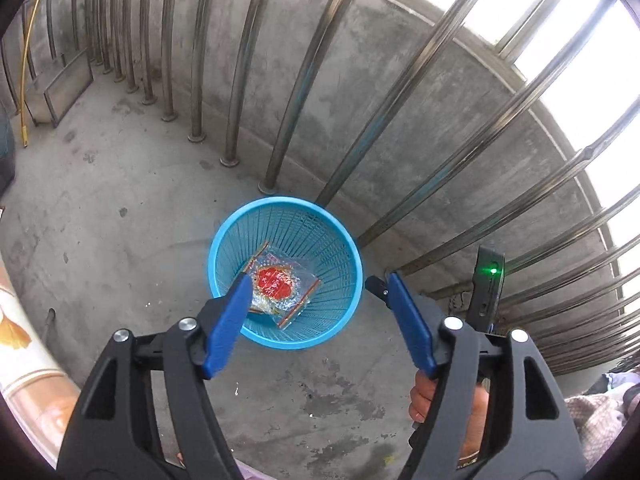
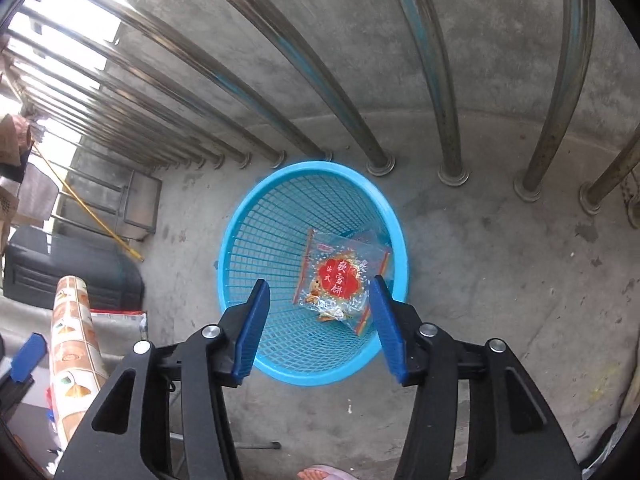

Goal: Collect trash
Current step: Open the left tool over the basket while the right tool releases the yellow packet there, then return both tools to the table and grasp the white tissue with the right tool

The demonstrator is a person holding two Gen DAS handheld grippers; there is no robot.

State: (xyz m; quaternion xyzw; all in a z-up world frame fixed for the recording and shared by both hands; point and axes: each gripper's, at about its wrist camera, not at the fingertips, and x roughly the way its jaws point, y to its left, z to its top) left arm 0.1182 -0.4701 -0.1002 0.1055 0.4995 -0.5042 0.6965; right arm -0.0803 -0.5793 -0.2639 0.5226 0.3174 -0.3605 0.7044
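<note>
A clear snack wrapper [image 2: 342,280] with a red label lies at the bottom of a blue mesh bin [image 2: 256,240] on a concrete balcony floor [image 1: 120,200], by steel railings [image 1: 288,80]. Both the left tongs [image 1: 308,286] and the right tongs [image 2: 318,294] hang above it, wide open and empty, apparently placed for a drop into the bin. Only the left view shows a hand [image 1: 424,396] gripping the other tool; only the right shows a sandalled foot [image 2: 320,472].

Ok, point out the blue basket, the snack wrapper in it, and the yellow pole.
blue basket [image 2: 362,184]: right wrist view, on the far rim.
snack wrapper [image 2: 340,276]: right wrist view, on its red label.
yellow pole [image 2: 96,220]: right wrist view, midway along the shaft.
</note>
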